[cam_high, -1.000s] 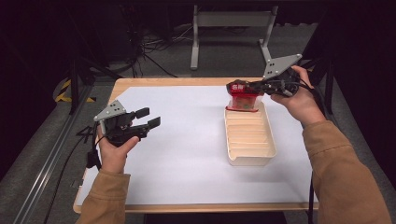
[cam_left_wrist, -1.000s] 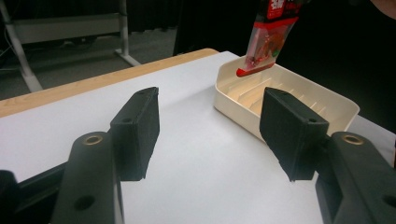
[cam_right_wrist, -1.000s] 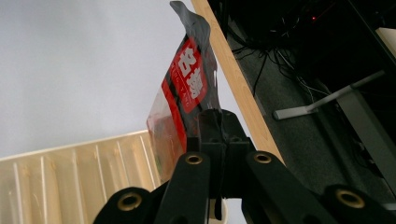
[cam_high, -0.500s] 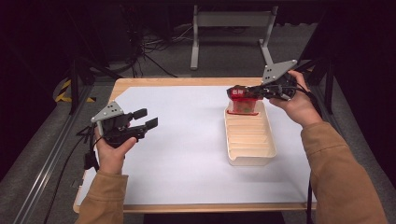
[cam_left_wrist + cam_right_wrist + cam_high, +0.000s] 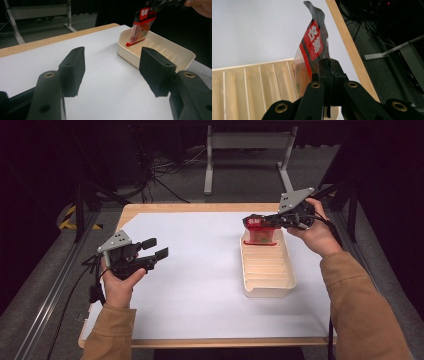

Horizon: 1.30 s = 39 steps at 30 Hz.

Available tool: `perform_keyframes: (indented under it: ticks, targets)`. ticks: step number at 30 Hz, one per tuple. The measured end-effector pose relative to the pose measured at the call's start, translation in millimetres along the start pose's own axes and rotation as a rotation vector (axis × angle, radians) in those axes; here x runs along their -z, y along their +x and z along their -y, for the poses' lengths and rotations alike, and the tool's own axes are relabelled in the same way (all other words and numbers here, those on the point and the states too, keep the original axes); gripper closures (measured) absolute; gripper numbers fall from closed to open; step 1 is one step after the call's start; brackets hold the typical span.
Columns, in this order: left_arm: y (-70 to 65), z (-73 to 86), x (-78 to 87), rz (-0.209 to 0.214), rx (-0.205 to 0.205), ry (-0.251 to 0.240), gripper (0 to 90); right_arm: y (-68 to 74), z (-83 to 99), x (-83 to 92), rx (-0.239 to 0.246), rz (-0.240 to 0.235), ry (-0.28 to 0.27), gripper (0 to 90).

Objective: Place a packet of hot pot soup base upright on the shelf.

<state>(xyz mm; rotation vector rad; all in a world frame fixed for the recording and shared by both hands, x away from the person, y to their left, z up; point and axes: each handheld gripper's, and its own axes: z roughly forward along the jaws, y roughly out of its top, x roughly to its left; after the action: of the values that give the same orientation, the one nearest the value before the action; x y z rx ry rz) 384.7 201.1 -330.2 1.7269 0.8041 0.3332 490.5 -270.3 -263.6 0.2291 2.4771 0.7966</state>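
The red and clear packet [image 5: 260,230] carries a red panel with white characters and a line of small white letters beneath them; in the right gripper view [image 5: 313,53] the small line is too blurred to read. The right claw [image 5: 259,223] is clamped on the packet's top edge, and the packet hangs from it into the far end of the cream tray [image 5: 286,285], its red bottom seam down among the tray's ribs. In the left gripper view the packet [image 5: 141,25] tilts over the tray's far corner [image 5: 185,56]; whether the seam touches the tray floor cannot be told.

The tray lies on the right part of the white tabletop [image 5: 200,285], its long side running away from the person, near the tabletop's right edge. Most of its ribbed slots toward the person are free. A wooden border shows along the far edge of the tabletop.

The left claw [image 5: 157,249] is held above the left part of the tabletop, its jaws apart with nothing between them, well apart from the tray. Wide bare white surface lies between the two hands. Beyond the far edge, a grey metal stand [image 5: 245,142] and loose cables [image 5: 165,167] lie on the floor.
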Motion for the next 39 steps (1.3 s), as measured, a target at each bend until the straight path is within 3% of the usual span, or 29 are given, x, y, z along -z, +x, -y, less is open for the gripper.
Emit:
perform_keyframes:
  ticks: [39]
  targets:
    - [6.0, 6.1, 1.8, -0.013, 0.034, 0.014, 36.6, 7.4, 18.9, -26.9, -0.049, -0.057, 0.050, 86.9]
